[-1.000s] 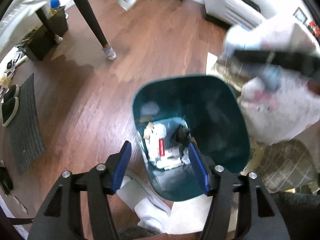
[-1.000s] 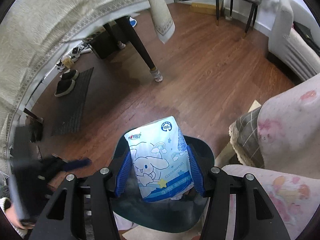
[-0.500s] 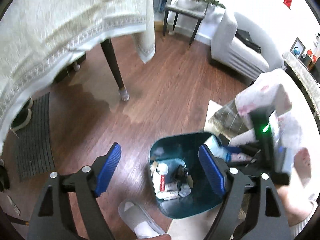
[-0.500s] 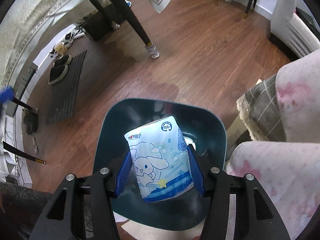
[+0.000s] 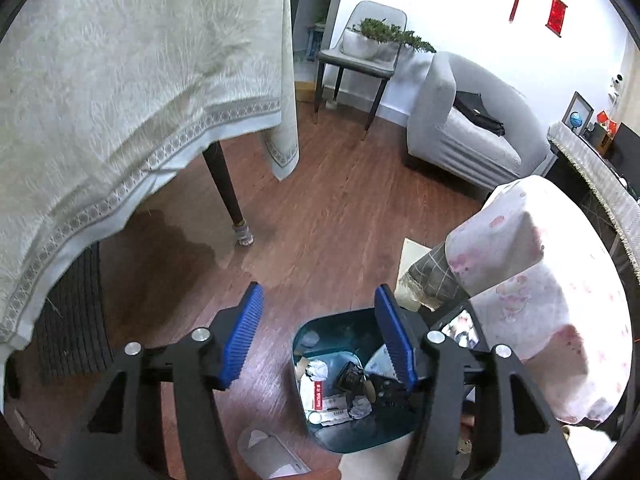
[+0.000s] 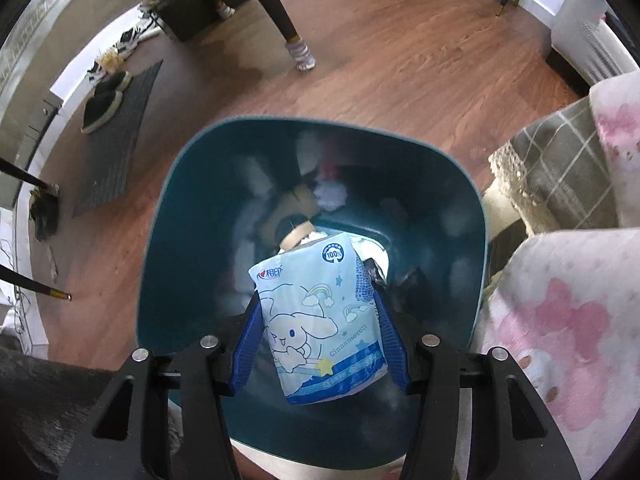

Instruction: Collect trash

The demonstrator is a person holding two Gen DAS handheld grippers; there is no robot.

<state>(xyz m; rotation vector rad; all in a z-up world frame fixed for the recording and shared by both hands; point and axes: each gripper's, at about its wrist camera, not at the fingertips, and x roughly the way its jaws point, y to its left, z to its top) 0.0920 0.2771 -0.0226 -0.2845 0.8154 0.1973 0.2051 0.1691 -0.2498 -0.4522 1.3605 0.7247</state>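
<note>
Tablecloth (image 5: 132, 80) hangs low at your far left, and a dark table leg (image 5: 224, 196) stands on the wooden floor (image 5: 340, 208) beyond the bin. Your left gripper (image 5: 318, 334) has nothing between its blue pads; its jaws have just been closing. To its right, the teal trash bin (image 5: 340, 324) holds paper scraps and wrappers. Your right gripper (image 6: 318, 328) clamps the light blue cartoon tissue pack (image 6: 320, 320) from both sides, inside the bin's mouth (image 6: 168, 216). A pink-flowered cloth (image 6: 560, 340) and a checked blanket (image 6: 560, 176) crowd the bin's right side.
</note>
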